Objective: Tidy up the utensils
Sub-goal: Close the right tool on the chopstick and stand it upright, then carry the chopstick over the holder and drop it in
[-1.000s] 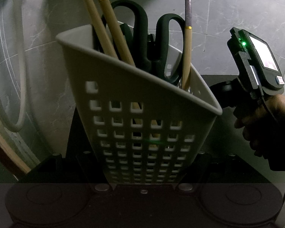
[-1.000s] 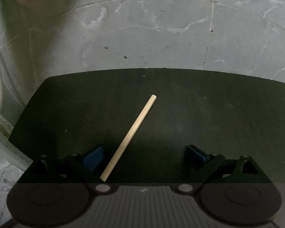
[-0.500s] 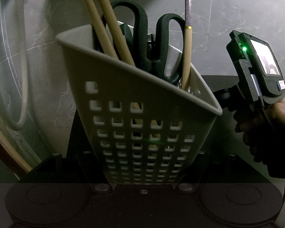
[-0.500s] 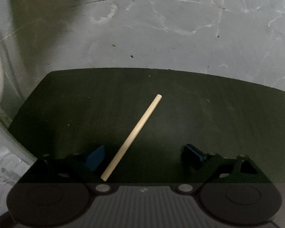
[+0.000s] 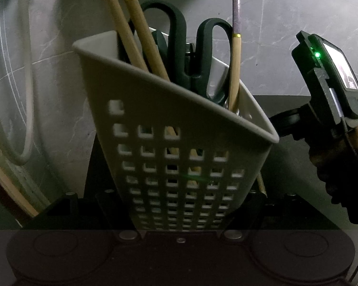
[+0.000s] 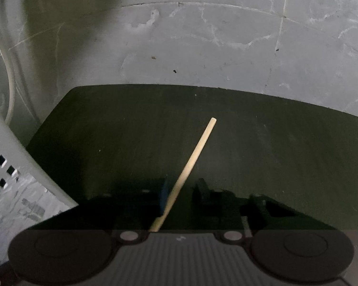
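Right fingers (image 6: 182, 191) now closing around chopstick (image 6: 193, 159)

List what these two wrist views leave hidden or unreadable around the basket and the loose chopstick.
- Left wrist view: the scissors' blades and the chopsticks' lower ends are hidden inside the basket.
- Left wrist view: the chopsticks' tops are cut off by the top edge.
- Right wrist view: the loose chopstick's near end is hidden under the right claw's housing; whether the closing pads press it yet is too dark to tell.
- Right wrist view: most of the basket is cut off at the left edge.
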### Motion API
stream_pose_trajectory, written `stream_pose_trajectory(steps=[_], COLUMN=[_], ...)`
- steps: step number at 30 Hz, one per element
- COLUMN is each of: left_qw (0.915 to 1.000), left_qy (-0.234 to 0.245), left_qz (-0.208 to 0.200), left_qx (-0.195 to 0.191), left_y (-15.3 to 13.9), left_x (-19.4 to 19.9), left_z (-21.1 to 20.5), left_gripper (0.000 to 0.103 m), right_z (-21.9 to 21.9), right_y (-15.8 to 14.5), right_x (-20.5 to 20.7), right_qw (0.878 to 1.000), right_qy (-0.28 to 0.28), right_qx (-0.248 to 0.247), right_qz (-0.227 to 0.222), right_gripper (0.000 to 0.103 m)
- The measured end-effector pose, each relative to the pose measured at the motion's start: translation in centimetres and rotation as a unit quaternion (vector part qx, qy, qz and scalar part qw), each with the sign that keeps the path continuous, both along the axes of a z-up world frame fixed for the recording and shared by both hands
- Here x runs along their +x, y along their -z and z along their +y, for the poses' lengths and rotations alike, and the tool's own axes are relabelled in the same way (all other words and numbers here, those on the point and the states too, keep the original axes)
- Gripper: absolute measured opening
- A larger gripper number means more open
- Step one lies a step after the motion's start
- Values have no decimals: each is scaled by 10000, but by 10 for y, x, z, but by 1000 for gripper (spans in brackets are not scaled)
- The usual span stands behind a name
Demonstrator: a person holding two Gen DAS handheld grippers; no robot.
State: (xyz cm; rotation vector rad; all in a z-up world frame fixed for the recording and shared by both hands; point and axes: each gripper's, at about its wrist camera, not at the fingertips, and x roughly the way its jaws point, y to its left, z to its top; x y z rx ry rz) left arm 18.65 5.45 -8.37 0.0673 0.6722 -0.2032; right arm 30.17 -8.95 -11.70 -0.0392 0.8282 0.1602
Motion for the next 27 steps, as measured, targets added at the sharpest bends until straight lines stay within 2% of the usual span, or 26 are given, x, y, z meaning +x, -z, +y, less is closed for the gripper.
stream_pose_trajectory(steps=[2, 5, 11, 14, 16, 18, 21, 25, 27], left_qw=[10000, 10000, 9999, 9999, 9998, 9998, 9996, 9992, 9990], left_qy=[30, 68, 117, 146, 170, 202, 267, 380, 425], left_qz=[-12, -28, -46, -59, -69, -85, -99, -125, -126], left_qx=[11, 7, 0, -2, -1, 3, 7, 62, 90], left_y=[1, 2, 3, 3, 4, 5, 6, 7, 7], left_x=[0, -2, -2, -3, -3, -4, -3, -2, -1], left_z=[2, 4, 7, 10, 12, 13, 14, 16, 17], left_gripper=[76, 76, 76, 76, 76, 76, 76, 76, 76], right_z=[-1, -2, -8, -24, -37, -45, -54, -64, -63], right_y=[-1, -3, -6, -8, -14, -23, -42, -84, -107], right_x=[1, 0, -4, -15, -27, -41, -66, -106, -121], right_qw=[10000, 9998, 9992, 9975, 9947, 9918, 9819, 9501, 9331], right_qy=[15, 54, 159, 369, 401, 378, 297, 81, -98], right_qx=[-3, -5, 78, 501, 946, 1183, 1626, 2399, 2621], right_qz=[54, 167, 366, 331, 51, -310, -928, -1993, -2460], right_gripper=[12, 7, 6, 6, 6, 6, 6, 6, 6])
